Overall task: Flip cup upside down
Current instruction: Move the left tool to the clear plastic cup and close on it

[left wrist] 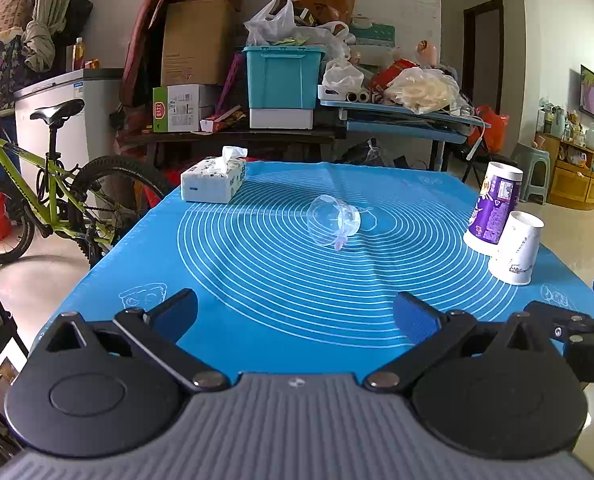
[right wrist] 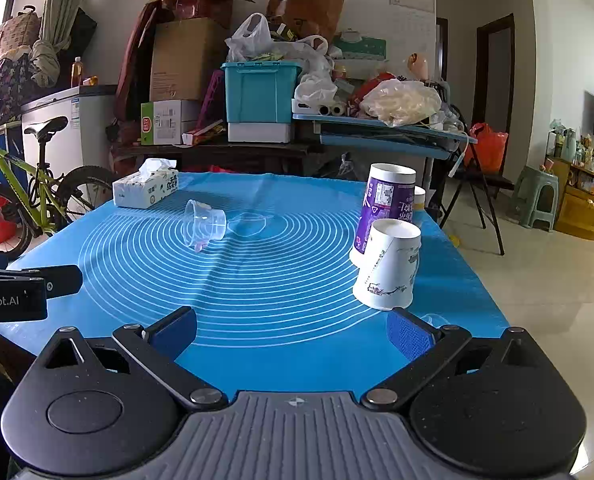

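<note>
Clear plastic cup (left wrist: 334, 221) on its side near the middle of the blue mat (left wrist: 281, 312), mouth turned toward the left tongs, well apart from both pairs. Left tongs (left wrist: 296, 312) and right tongs (right wrist: 292, 330) both spread wide over the near edge, gripping nothing. Upside down at the right edge: white paper cup (right wrist: 387, 265) just in front of purple cup (right wrist: 385, 205); tissue box (left wrist: 214, 179) at far left corner.

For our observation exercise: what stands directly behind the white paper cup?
Behind the white cup stands a taller purple cup, both upside down on the blue mat. The purple cup's lower part is covered.
</note>
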`<act>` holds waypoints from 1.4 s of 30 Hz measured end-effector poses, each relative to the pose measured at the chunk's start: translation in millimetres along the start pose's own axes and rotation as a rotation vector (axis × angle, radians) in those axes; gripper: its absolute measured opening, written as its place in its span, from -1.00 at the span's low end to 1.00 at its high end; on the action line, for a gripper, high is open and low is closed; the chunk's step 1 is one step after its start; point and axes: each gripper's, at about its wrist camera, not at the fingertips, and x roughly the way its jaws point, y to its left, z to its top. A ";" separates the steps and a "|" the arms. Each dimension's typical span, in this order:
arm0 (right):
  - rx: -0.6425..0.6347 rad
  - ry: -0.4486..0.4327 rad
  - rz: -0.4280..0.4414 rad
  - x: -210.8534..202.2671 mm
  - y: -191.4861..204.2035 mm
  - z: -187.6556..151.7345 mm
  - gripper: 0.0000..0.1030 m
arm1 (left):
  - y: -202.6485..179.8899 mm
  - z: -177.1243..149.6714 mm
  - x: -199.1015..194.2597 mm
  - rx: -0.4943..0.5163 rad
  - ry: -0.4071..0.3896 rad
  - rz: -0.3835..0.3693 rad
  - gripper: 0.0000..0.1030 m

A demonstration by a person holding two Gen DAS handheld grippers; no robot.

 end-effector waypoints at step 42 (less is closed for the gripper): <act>-0.120 0.082 0.073 173.3 12.7 45.1 1.00 | -14.9 74.1 236.0 0.183 0.160 -0.203 0.59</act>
